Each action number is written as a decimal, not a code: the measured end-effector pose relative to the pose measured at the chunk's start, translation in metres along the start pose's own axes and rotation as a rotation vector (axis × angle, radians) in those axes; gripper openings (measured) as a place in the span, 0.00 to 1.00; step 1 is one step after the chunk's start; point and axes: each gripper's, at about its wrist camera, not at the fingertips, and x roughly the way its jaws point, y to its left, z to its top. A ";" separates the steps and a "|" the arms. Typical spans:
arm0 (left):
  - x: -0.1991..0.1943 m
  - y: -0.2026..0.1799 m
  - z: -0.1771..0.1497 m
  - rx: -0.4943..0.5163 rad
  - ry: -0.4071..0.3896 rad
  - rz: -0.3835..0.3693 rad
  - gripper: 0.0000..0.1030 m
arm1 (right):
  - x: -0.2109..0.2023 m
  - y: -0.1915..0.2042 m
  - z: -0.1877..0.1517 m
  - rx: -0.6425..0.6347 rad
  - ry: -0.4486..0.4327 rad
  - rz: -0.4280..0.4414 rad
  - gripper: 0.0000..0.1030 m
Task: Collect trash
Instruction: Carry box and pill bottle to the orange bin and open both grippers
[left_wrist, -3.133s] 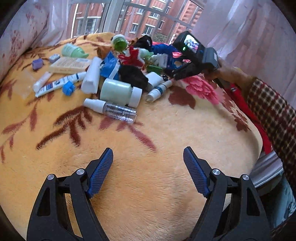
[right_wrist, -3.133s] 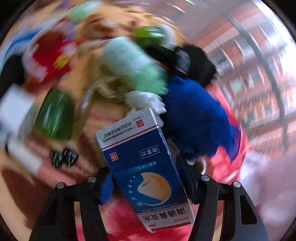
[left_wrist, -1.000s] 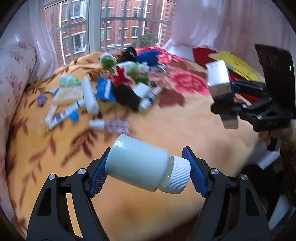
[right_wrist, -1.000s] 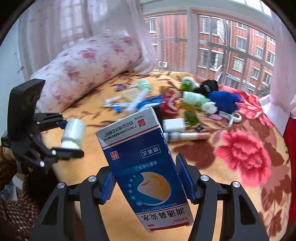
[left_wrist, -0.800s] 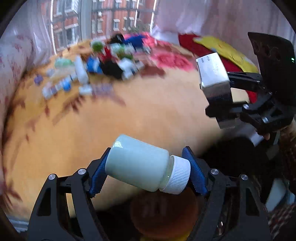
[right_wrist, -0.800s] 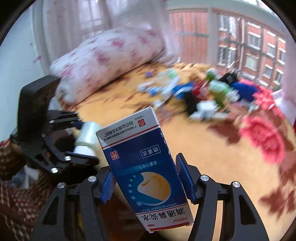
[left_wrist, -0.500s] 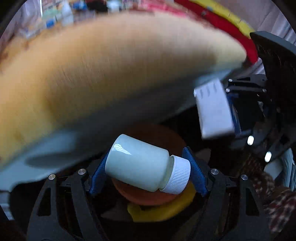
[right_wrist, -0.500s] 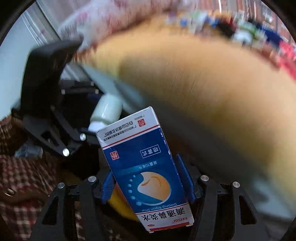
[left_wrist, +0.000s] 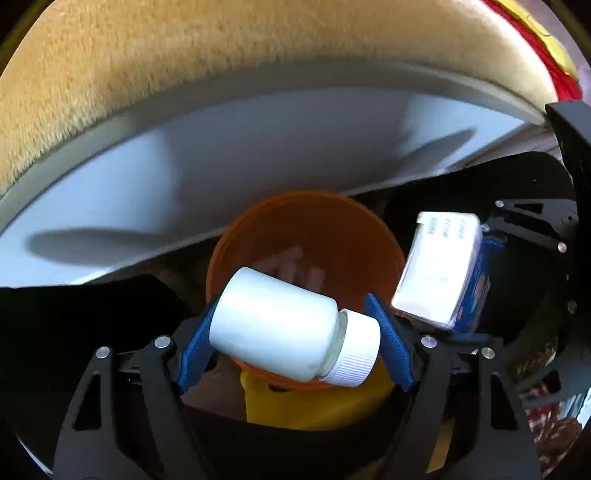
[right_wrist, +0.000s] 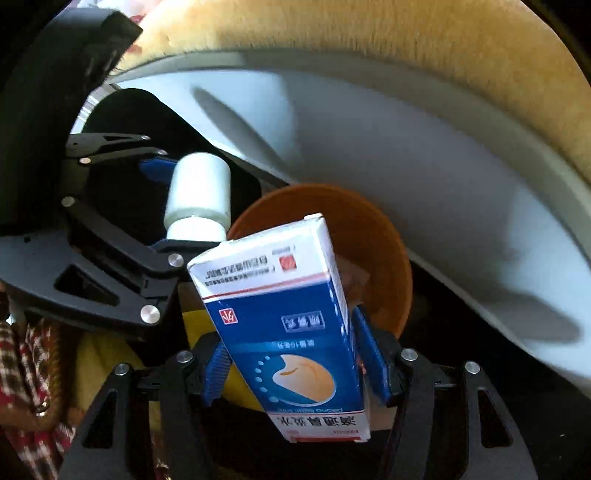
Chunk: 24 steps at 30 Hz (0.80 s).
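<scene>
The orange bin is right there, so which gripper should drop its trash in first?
Probably the left. In the left wrist view, the left gripper holds the white bottle right over the orange bin. The right gripper holds the blue box nearer the rim.

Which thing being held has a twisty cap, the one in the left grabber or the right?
The white bottle in the left gripper. The right gripper holds a blue box, which has flat sides and no cap.
</scene>
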 end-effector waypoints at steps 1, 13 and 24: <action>0.001 0.000 -0.001 -0.007 0.016 0.009 0.72 | 0.001 0.000 0.000 0.007 0.004 0.008 0.74; -0.029 0.003 -0.006 -0.010 -0.066 -0.042 0.75 | -0.055 0.003 0.004 -0.019 -0.157 -0.058 0.83; -0.166 0.048 0.069 -0.095 -0.568 0.103 0.79 | -0.202 -0.041 0.047 0.072 -0.697 -0.117 0.92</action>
